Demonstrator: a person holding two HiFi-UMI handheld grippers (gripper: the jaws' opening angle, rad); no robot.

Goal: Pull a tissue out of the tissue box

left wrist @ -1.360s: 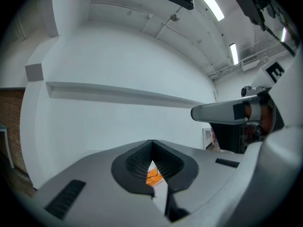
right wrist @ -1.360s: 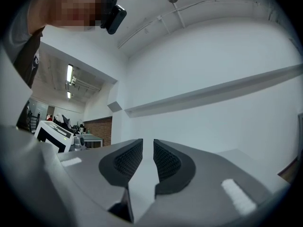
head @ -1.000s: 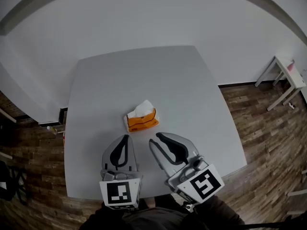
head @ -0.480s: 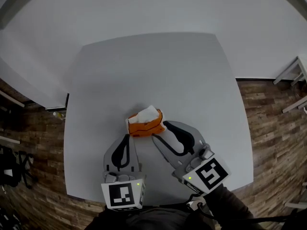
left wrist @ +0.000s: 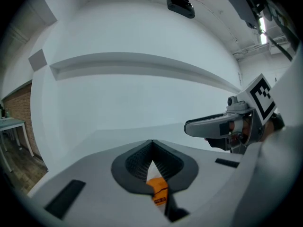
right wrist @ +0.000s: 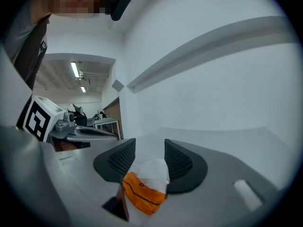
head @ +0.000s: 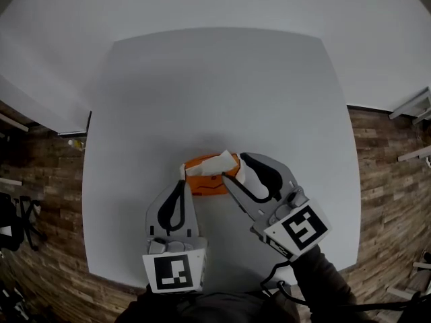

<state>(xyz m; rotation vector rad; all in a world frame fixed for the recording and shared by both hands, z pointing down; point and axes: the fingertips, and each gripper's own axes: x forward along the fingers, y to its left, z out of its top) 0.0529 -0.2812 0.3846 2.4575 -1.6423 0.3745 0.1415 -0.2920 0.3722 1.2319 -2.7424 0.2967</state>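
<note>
An orange tissue box point(head: 205, 180) lies on the grey table point(head: 215, 86), with a white tissue point(head: 214, 164) sticking out of its top. My right gripper point(head: 236, 167) has its tips at the box's right end. Its jaws are opening, and the tissue point(right wrist: 152, 170) shows in the gap between the pads without being pressed. My left gripper point(head: 180, 184) is shut and empty, its tip just short of the box's near left corner. Through its closed jaws point(left wrist: 151, 144) a slice of the orange box point(left wrist: 157, 189) shows.
The table's near edge runs just behind both grippers, and wooden floor point(head: 384, 200) surrounds it. A small white table point(head: 412, 105) stands at the far right. Each gripper shows in the other's view: right gripper point(left wrist: 218, 126), left gripper point(right wrist: 90, 132).
Both grippers have moved forward to the tissue box. The right gripper's jaws have widened and now flank the tissue. The left gripper has stayed shut.
</note>
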